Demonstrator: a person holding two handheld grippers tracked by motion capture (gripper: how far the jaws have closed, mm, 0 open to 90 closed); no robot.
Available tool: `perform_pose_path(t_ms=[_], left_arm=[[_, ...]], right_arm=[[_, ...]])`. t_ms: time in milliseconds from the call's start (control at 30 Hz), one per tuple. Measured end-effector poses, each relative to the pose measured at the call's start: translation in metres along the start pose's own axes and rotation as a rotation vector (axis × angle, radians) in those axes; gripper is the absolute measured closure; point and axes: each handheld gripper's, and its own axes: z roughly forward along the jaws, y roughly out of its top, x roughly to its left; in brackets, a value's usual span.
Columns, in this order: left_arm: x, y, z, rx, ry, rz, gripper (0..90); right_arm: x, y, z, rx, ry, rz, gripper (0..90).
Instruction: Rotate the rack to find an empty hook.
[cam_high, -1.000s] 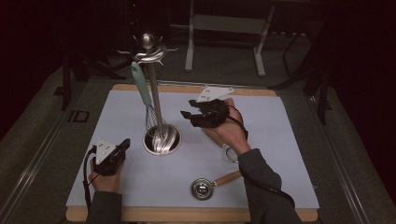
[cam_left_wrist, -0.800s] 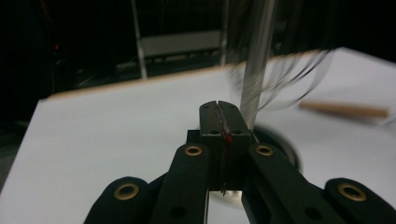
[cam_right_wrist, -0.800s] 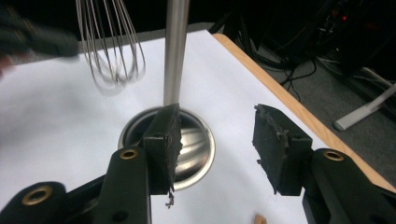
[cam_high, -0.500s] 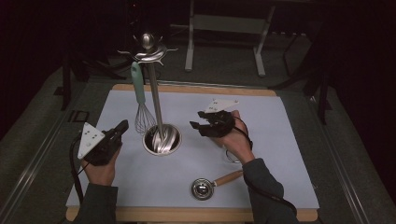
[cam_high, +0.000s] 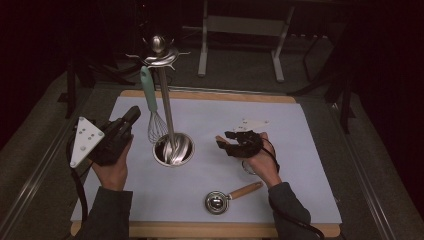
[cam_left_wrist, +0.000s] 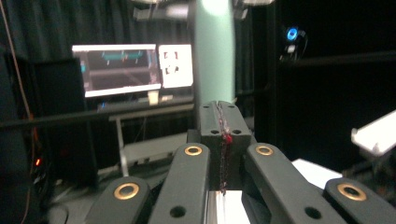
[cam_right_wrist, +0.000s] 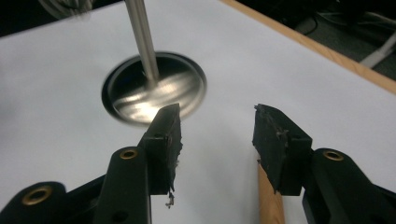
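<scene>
A steel utensil stand rises from a round base (cam_high: 172, 150) (cam_right_wrist: 154, 91) on the white mat, its pole (cam_right_wrist: 140, 37) topped by hooks (cam_high: 159, 52). A whisk with a mint-green handle (cam_high: 146, 92) (cam_left_wrist: 215, 51) hangs from one hook, wires down. My left gripper (cam_high: 134, 114) (cam_left_wrist: 219, 109) is raised left of the whisk, shut with nothing in it, tips pointing at the handle just short of it. My right gripper (cam_high: 223, 140) (cam_right_wrist: 217, 121) is low over the mat to the right of the base, open and empty, facing the base.
A small metal measuring cup with a wooden handle (cam_high: 222, 199) (cam_right_wrist: 268, 200) lies near the mat's front edge, just under my right hand. The mat covers a wooden board (cam_high: 210, 95). A lit monitor (cam_left_wrist: 130, 70) and table legs stand beyond.
My left hand has lifted off the mat and swung up toward the whisk handle. My right hand has sunk and come nearer, its open jaws now low beside the stand's base.
</scene>
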Motion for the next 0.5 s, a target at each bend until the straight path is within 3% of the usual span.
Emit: perform_pose_path(t_ms=[233, 333, 500], left_arm=[[-0.005, 0.02, 0.014, -0.096, -0.015, -0.014, 90.0], [-0.008, 0.024, 0.022, -0.106, -0.019, -0.014, 90.0], [-0.009, 0.033, 0.03, -0.14, -0.009, -0.021, 90.0]], right_arm=[[-0.007, -0.021, -0.006, 0.018, -0.019, 0.02, 50.8], [-0.01, -0.03, -0.009, 0.009, 0.012, 0.07, 50.9], [-0.013, -0.041, -0.014, 0.019, -0.001, 0.086, 50.8]])
